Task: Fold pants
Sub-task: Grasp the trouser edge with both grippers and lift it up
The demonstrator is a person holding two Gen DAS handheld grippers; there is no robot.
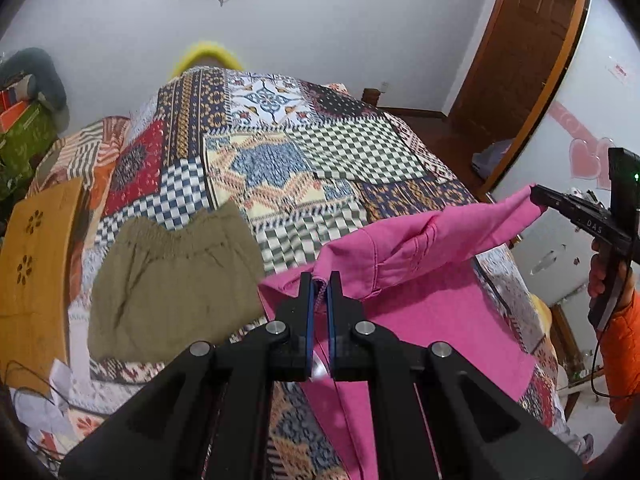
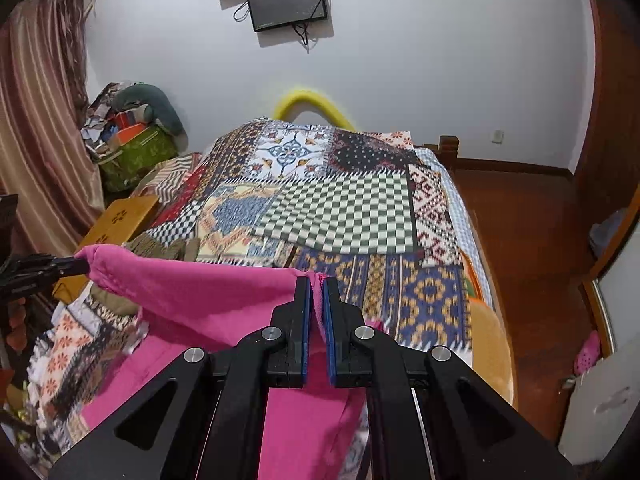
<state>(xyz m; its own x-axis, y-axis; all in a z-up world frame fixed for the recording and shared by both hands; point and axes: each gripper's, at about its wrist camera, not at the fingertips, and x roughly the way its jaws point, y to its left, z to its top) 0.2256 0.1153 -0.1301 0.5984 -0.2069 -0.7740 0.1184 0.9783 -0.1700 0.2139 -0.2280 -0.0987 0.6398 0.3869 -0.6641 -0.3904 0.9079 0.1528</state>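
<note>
Pink pants [image 1: 432, 308] lie on the patchwork bed, their near edge lifted off it. My left gripper [image 1: 319, 284] is shut on one corner of the pink fabric. My right gripper [image 2: 317, 284] is shut on the other corner; it also shows in the left wrist view [image 1: 538, 198] at the far right, stretching the edge taut. The left gripper shows in the right wrist view [image 2: 76, 266] at the left, clamped on the fabric. The pink pants [image 2: 192, 296] hang between both grippers, the rest trailing down on the bed.
Folded olive-khaki shorts [image 1: 172, 280] lie on the bed left of the pink pants. A wooden board [image 1: 36, 264] sits at the bed's left edge. Boxes and clutter [image 2: 132, 136] stand far left. Wooden floor [image 2: 532, 240] and a door are to the right.
</note>
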